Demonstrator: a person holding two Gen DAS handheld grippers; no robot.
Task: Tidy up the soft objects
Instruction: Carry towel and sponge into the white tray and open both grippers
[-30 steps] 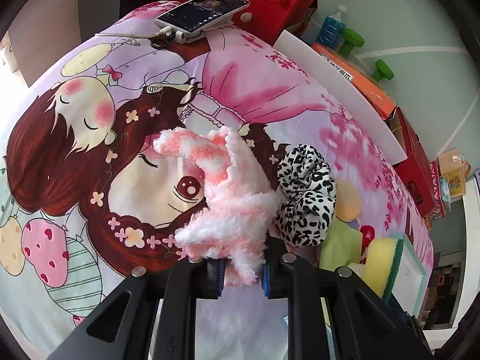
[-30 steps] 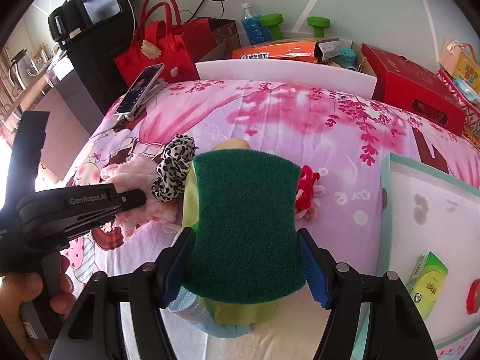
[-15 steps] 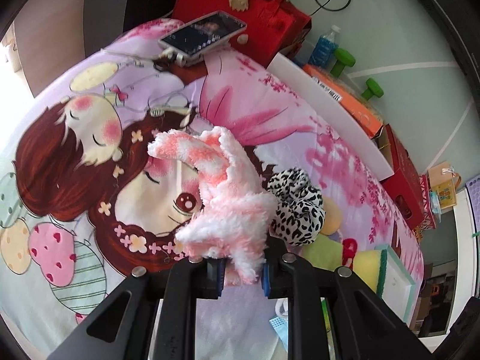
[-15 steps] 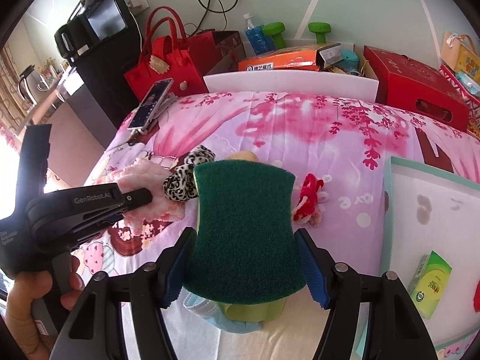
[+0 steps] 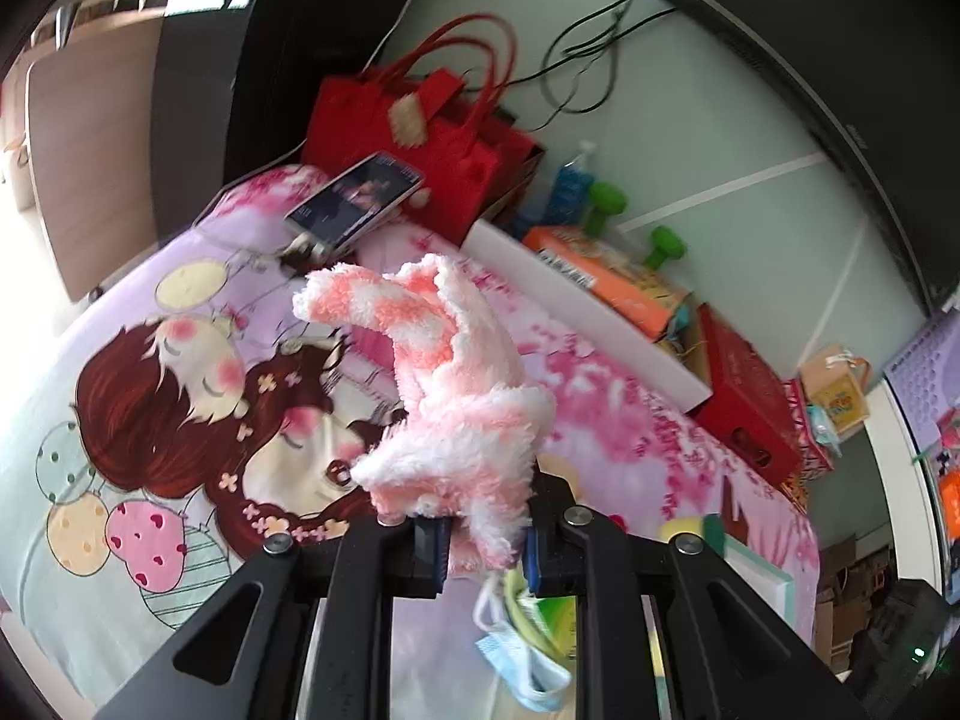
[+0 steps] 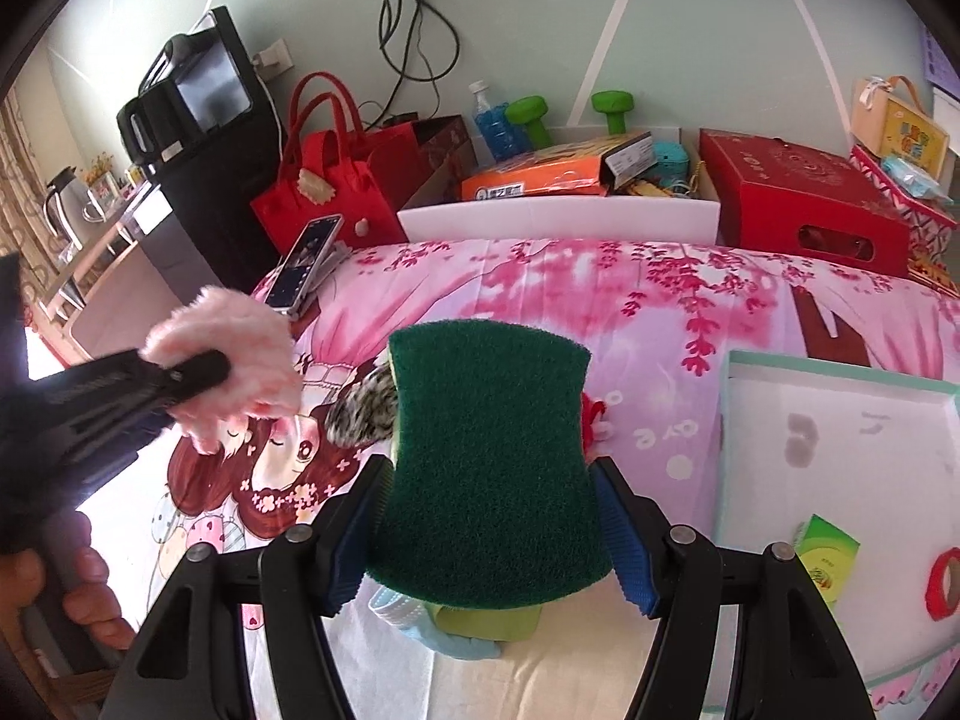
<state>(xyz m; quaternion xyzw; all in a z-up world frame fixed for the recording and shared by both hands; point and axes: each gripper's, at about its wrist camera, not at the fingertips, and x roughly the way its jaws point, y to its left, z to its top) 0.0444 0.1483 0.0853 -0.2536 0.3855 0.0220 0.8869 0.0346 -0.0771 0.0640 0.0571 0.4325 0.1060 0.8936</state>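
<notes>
Left gripper [image 5: 483, 543] clamped on fluffy pink sock [image 5: 447, 414], right gripper [image 6: 489, 534] on green scouring sponge [image 6: 489, 456], both aloft over cartoon bedsheet [image 6: 660, 312] (leopard scrunchie [image 6: 366, 414] below), teal-rimmed tray [image 6: 729, 420] rightward.

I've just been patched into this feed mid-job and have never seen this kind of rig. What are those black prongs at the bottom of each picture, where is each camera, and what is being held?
There is no robot arm here. A person holds a two-finger gripper in each hand, and a fisheye camera on each one looks forward along its fingers, so the black prongs are the gripper itself.

The left wrist view shows the left gripper shut on a fluffy pink and white plush cloth, lifted above the cartoon bedsheet.

The right wrist view shows the right gripper shut on a green scouring sponge. The left gripper with its plush cloth appears at that picture's left.

On the sheet lie a leopard-print scrunchie, partly hidden, a phone and a pale tray.
</notes>
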